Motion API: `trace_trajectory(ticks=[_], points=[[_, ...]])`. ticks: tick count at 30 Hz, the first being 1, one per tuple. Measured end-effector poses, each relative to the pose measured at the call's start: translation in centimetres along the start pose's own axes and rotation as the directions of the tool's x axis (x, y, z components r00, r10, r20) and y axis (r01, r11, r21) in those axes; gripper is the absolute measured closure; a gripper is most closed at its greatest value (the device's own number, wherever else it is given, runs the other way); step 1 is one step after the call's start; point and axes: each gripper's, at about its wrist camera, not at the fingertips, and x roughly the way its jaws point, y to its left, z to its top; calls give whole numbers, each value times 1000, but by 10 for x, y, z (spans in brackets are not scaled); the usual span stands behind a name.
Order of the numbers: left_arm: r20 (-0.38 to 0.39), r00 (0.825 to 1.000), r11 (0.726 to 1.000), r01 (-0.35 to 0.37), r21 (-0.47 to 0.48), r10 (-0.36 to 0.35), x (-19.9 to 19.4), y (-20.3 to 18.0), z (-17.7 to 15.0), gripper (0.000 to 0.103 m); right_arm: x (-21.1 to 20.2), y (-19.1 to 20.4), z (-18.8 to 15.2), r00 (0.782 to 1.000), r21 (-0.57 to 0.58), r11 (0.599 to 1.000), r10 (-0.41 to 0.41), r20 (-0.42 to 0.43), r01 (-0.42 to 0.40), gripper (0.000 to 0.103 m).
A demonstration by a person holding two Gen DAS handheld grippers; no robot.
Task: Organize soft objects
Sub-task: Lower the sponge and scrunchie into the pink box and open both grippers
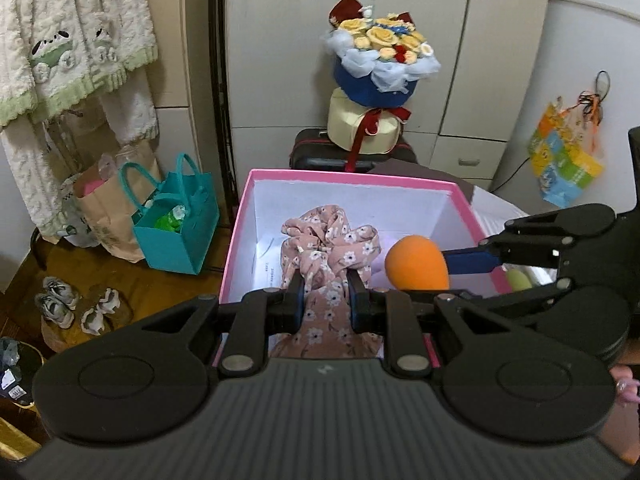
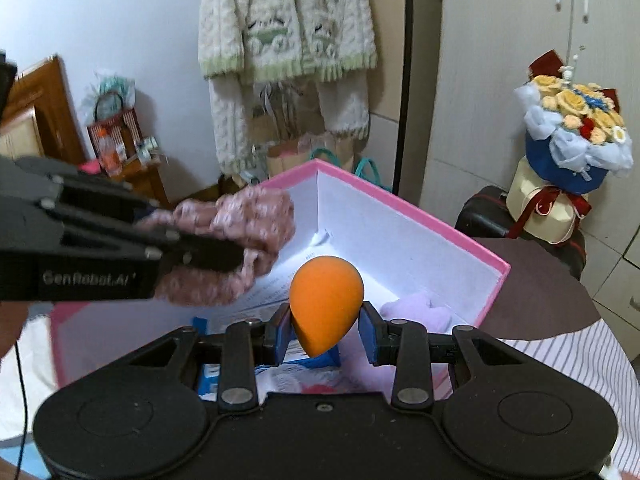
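Observation:
My left gripper (image 1: 325, 280) is shut on a pink floral scrunchie (image 1: 328, 248) and holds it over the open pink box (image 1: 352, 179) with white inner walls. My right gripper (image 2: 326, 322) is shut on an orange egg-shaped sponge (image 2: 326, 304), also held over the box (image 2: 400, 200). In the left wrist view the sponge (image 1: 416, 262) and the right gripper come in from the right. In the right wrist view the left gripper with the scrunchie (image 2: 240, 232) comes in from the left. A purple soft object (image 2: 420, 312) lies inside the box.
A flower bouquet (image 1: 380, 60) sits on a cream round box on a dark suitcase behind the box. A teal bag (image 1: 180, 232) and paper bags stand on the floor at left, with shoes (image 1: 76, 304). Knitted clothes (image 2: 288, 40) hang on the wall. Striped bedding (image 2: 580, 360) lies at right.

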Motion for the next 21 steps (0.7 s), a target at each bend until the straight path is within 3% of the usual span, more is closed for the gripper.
trace_trajectory(ticks=[10,16,18,21], points=[[-45,999,1000,-13,-9,12,27,-6,7,82,32,-1,11,998,-79,997,-18,-56,13,62],[7,996,996,-86,6,86,21,-8,5,61,37,-12,16,999,-31,1000,-7,-47,6,56],[32,996,996,-85,10,84,10,-7,4,53,29,-14,13,999,-7,1000,9,-37,-9,56],[68,995,997,-70,21,69,-14,-5,1,51,8,-16,6,1000,20,1000,3,1,-3,53]])
